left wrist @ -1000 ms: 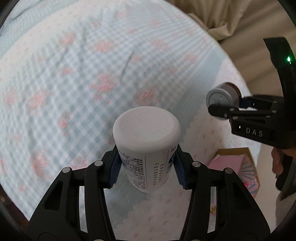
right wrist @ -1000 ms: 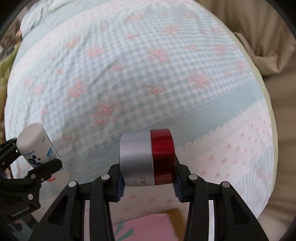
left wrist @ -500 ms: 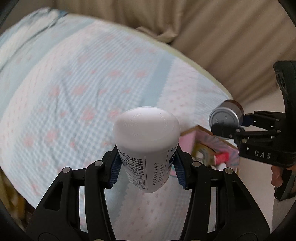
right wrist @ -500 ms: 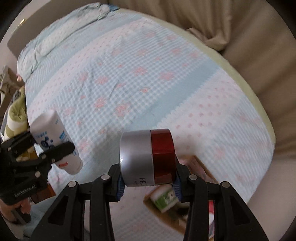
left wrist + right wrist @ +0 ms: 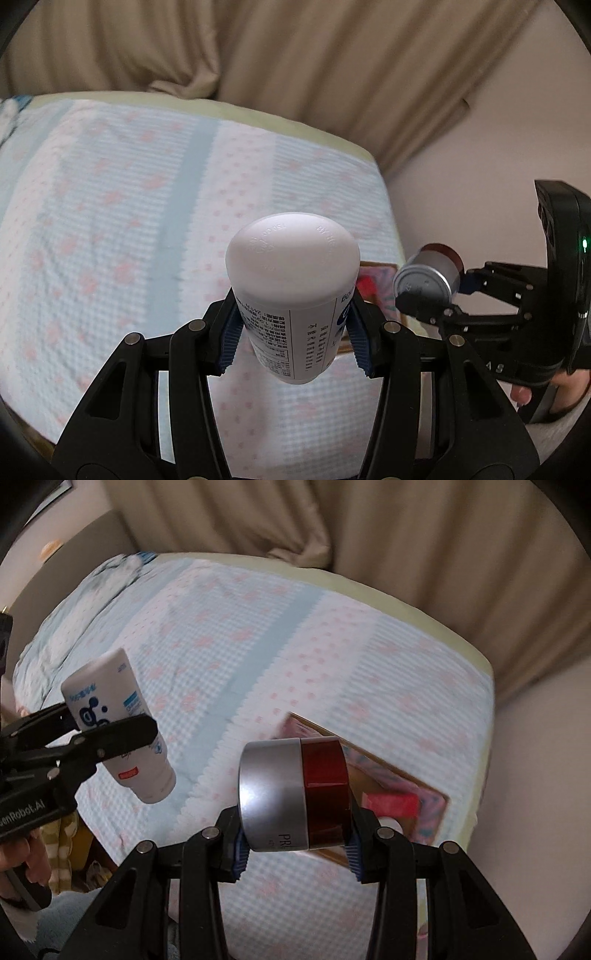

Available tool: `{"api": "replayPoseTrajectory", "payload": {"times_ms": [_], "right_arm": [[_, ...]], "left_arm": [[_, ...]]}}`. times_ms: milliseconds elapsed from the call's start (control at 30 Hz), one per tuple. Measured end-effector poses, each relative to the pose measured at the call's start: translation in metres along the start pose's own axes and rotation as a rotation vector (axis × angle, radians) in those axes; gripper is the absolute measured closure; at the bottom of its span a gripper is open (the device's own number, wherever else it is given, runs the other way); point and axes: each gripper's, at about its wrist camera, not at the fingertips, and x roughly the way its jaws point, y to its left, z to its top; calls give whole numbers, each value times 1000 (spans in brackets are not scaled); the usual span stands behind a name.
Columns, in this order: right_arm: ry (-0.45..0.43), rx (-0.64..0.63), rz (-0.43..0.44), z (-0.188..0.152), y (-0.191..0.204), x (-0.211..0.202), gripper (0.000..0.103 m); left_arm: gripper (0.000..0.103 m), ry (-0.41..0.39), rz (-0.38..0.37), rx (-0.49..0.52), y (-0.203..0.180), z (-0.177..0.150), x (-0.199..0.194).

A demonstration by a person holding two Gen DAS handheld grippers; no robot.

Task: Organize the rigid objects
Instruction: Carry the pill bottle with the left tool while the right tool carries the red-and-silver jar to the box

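My left gripper is shut on a white tube with small printed text, held cap end toward the camera, above the bed. In the right wrist view the same tube hangs tilted in the left gripper at the left. My right gripper is shut on a round silver and red jar lying on its side between the pads. The left wrist view shows this jar at the right, in the right gripper. Both grippers are off the bed.
An open box with a brown rim and pink lining lies near the bed's right corner, holding a red item and a white one. The bed has a blue checked cover with pink flowers. Beige curtains hang behind; a wall stands at the right.
Both grippers have risen and rolled with their objects still held. The views now reach the bed's far edge and the curtains, and the box shows beyond the jar.
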Motion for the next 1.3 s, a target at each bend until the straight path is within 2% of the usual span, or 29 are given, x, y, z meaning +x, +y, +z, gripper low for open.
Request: {"api": "replayPoseTrajectory", "payload": {"times_ms": [200, 467, 867, 1033, 1300], "right_arm": [[28, 107, -25, -35, -50, 9, 64], [87, 204, -16, -67, -96, 45, 64], [175, 180, 26, -99, -124, 142, 64], [177, 203, 53, -104, -131, 170, 64], [169, 279, 104, -99, -141, 194, 64]], "left_arm": [[57, 77, -35, 47, -48, 0, 48], [57, 183, -33, 74, -77, -2, 123], [57, 321, 48, 9, -65, 10, 232], [57, 372, 58, -20, -57, 9, 265], [57, 458, 99, 46, -60, 9, 300]]}}
